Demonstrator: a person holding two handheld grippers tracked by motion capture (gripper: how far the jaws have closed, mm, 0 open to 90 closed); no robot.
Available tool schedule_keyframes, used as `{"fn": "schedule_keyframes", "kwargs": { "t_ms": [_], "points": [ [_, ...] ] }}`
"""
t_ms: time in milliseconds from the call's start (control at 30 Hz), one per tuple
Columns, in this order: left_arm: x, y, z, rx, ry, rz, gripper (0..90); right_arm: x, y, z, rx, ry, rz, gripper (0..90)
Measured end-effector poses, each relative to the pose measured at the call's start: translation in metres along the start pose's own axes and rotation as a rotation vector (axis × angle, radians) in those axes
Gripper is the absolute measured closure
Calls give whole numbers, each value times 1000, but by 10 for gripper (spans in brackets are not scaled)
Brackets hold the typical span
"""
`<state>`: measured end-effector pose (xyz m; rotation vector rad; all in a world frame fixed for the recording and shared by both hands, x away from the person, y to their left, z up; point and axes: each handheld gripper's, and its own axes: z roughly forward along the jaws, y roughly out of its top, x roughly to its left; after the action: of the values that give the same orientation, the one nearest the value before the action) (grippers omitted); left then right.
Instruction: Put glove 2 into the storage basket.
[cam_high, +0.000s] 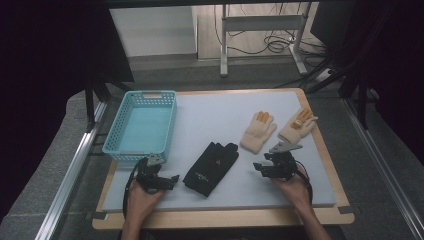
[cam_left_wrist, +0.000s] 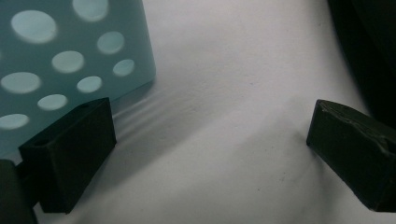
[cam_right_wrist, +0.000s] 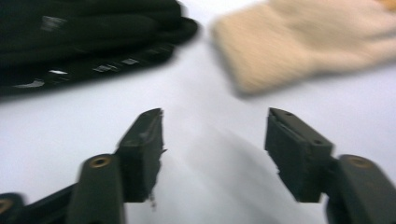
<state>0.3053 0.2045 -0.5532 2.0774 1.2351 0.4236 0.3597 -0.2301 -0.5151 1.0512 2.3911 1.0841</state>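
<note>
Item: black glove (cam_high: 210, 168), lying flat on the pale mat (cam_high: 215, 112) at the near middle, between the two grippers and apart from both. Its long axis runs diagonally: cuff toward the near left, fingers toward the far right, pointing roughly at the cream gloves.

Item: cream glove (cam_high: 258, 132), flat, fingers with orange tips toward the far edge, cuff toward us. A second cream glove (cam_high: 298, 125) lies just beside it on the right, tilted the same general way.

Item: blue basket (cam_high: 113, 144), far left of the mat, holding nothing that we can see.

Item: left gripper (cam_high: 172, 179), resting near the basket's near corner, jaws spread wide over bare mat, nothing between them.

Item: right gripper (cam_high: 256, 166), jaws parted and holding nothing, aimed at the gap between the black glove and the nearer cream cuff. Its view is blurred, so we judge only tentatively that the cream cuff is its target.

Handling note: we would come in low along the mat, square the jaws across the cuff edge, pinch a single fold of knit, then lift before carrying toward the basket so the fingers trail clear.
</note>
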Motion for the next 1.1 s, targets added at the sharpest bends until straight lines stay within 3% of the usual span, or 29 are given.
{"fn": "schedule_keyframes", "kwargs": {
  "t_ms": [67,200,667,867,1100],
  "points": [
    [0,0,0,0,-1,-4,18,-12,-8,-5,1,-45,28,300],
    [0,0,0,0,-2,-3,19,-23,-17,-7,21,-90,35,263],
    [-1,0,-2,-6,3,10,34,-24,-23,-4,19,-107,10,224],
    [-10,6,-9,-1,-58,33,51,-23,-23,-4,20,-111,10,217],
    [-24,30,-23,-54,-154,21,42,-23,-24,-4,20,-114,10,211]
  ]
}}
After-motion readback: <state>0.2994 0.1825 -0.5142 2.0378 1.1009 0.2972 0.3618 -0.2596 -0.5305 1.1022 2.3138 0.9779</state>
